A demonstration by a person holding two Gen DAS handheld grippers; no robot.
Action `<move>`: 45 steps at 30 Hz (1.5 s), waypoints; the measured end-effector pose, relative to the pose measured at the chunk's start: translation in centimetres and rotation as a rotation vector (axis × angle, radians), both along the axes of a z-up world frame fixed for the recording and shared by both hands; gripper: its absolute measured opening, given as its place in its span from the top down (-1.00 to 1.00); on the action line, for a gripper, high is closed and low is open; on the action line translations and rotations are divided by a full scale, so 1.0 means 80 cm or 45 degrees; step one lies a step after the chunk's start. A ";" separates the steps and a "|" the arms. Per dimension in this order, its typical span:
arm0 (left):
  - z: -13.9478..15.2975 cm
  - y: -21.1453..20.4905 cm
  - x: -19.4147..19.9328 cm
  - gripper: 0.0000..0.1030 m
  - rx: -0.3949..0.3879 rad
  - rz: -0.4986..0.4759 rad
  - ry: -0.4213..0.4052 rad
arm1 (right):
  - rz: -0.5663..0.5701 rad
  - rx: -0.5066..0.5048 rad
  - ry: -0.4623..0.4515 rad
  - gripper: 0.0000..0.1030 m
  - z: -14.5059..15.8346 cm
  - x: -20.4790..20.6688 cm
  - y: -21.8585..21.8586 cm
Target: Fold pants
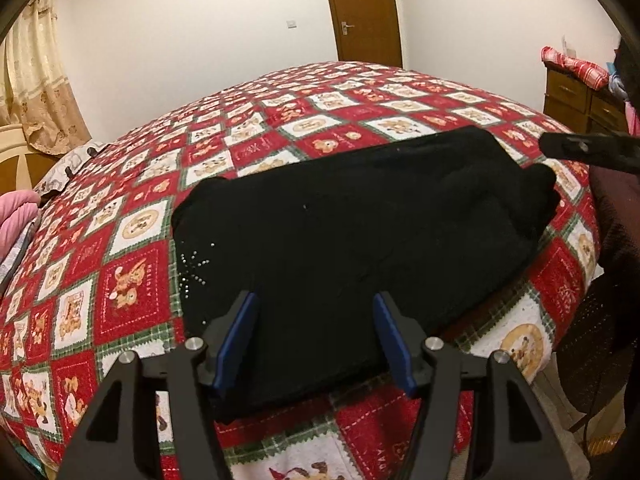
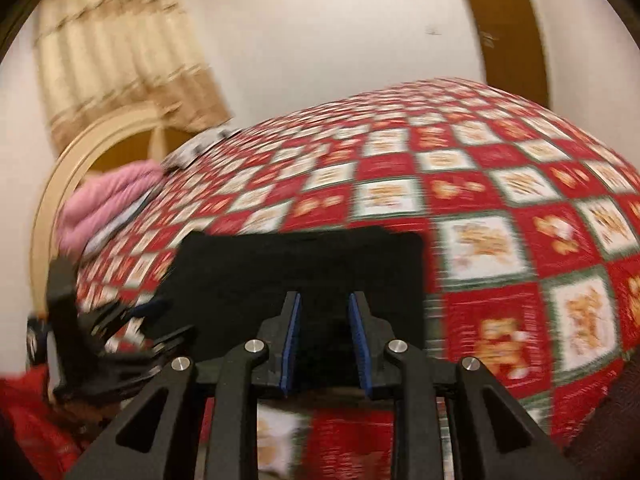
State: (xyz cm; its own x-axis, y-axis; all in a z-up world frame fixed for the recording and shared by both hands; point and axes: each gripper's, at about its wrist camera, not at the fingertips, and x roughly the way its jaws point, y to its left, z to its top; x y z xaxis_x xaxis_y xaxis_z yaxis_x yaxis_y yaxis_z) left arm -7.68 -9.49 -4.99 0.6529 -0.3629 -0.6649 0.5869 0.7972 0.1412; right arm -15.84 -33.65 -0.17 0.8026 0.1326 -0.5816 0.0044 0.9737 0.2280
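Observation:
The black pants [image 1: 360, 232] lie folded into a compact rectangle on the red-and-white patchwork bedspread [image 1: 132, 288]. My left gripper [image 1: 316, 300] is open and empty, hovering just above the pants' near edge. The right gripper's dark body [image 1: 588, 150] shows at the far right of the left wrist view, beside the pants' right end. In the blurred right wrist view the pants [image 2: 300, 268] lie straight ahead, and my right gripper [image 2: 324, 300] is open with nothing between its blue pads. The left gripper [image 2: 120, 320] shows at the left there.
A pink cloth [image 1: 16, 216] lies at the bed's left side near the headboard [image 2: 80, 168]. A wooden dresser [image 1: 580, 96] with red checked cloth stands at the right. A brown door [image 1: 364, 12] is behind the bed. The bed's near edge runs under my grippers.

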 end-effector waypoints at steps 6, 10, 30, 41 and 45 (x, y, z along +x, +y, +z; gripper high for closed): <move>0.000 0.000 0.003 -0.37 0.021 0.025 0.000 | 0.021 -0.161 0.148 0.48 -0.032 0.026 0.034; -0.003 -0.002 0.007 -0.39 0.006 0.025 0.040 | -0.096 0.002 0.185 0.53 -0.063 0.019 -0.013; 0.046 -0.003 0.082 -0.66 0.004 0.205 -0.015 | -0.276 -0.166 0.087 0.49 -0.023 0.078 0.015; -0.008 0.006 0.130 -1.00 -0.035 0.325 0.242 | -0.279 -0.073 0.107 -0.05 -0.047 0.089 0.019; -0.010 0.015 0.136 -1.00 -0.091 0.336 0.335 | -0.292 -0.118 0.119 -0.12 -0.042 0.088 0.032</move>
State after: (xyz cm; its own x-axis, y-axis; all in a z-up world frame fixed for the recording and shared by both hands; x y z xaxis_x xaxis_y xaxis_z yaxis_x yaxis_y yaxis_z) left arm 3.23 -8.26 -5.79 0.5403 -0.2567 -0.8014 0.3691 0.9281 -0.0484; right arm -8.78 -31.12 -3.56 0.7478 -0.1036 -0.6558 0.2441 0.9615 0.1264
